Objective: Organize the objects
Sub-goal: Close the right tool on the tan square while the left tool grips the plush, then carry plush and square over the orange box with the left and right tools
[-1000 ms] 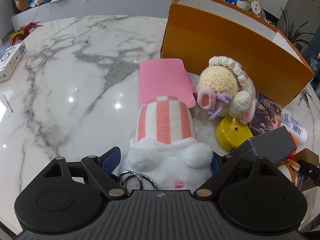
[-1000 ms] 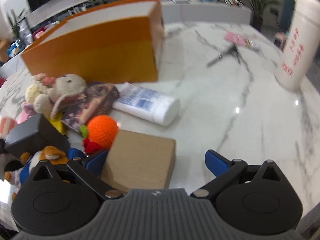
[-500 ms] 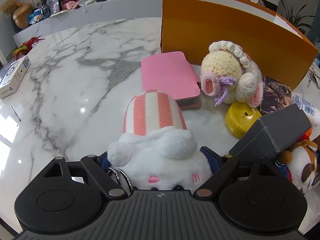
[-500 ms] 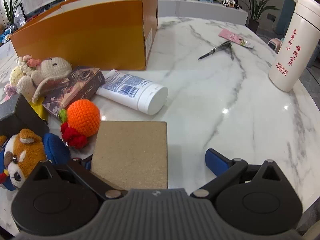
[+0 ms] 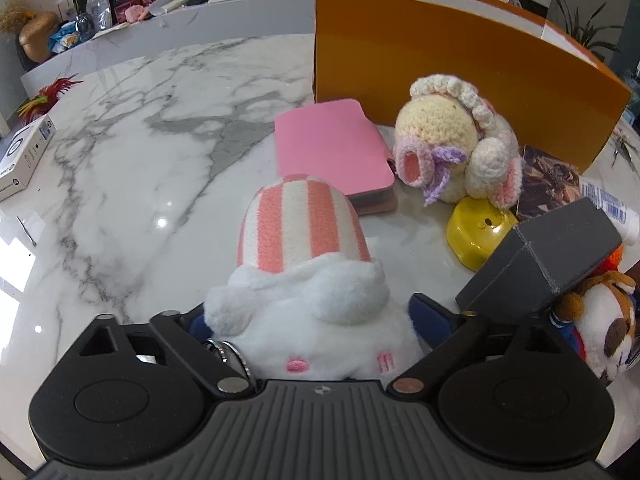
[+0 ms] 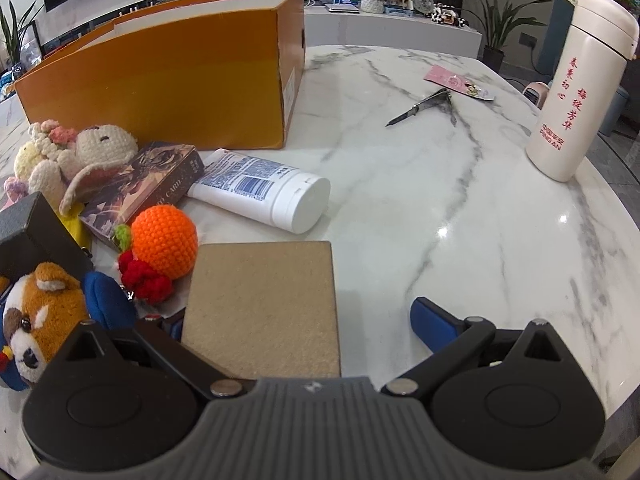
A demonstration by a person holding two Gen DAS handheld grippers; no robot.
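My left gripper [image 5: 310, 316] is shut on a white plush toy with a pink-striped hat [image 5: 304, 280], held above the marble table [image 5: 140, 152]. A large orange box [image 5: 452, 76] stands behind a pink notebook [image 5: 330, 152] and a crocheted doll [image 5: 452, 144]. My right gripper [image 6: 300, 320] is open around a tan square block [image 6: 264, 304]; its pads stand apart from it. An orange crocheted ball [image 6: 164, 240], a white tube [image 6: 264, 192], a card box [image 6: 148, 184] and a fox plush [image 6: 36, 316] lie left of it.
A grey box [image 5: 540, 256] and yellow dish [image 5: 478, 232] lie right of the plush. A white thermos [image 6: 580, 84], a folding knife [image 6: 424, 106] and a pink card [image 6: 456, 82] are on the right. A white carton [image 5: 24, 156] lies far left.
My left gripper has lifted the plush toy and drawn it back from the pink notebook. My right gripper has steadied over the tan block, jaws still open.
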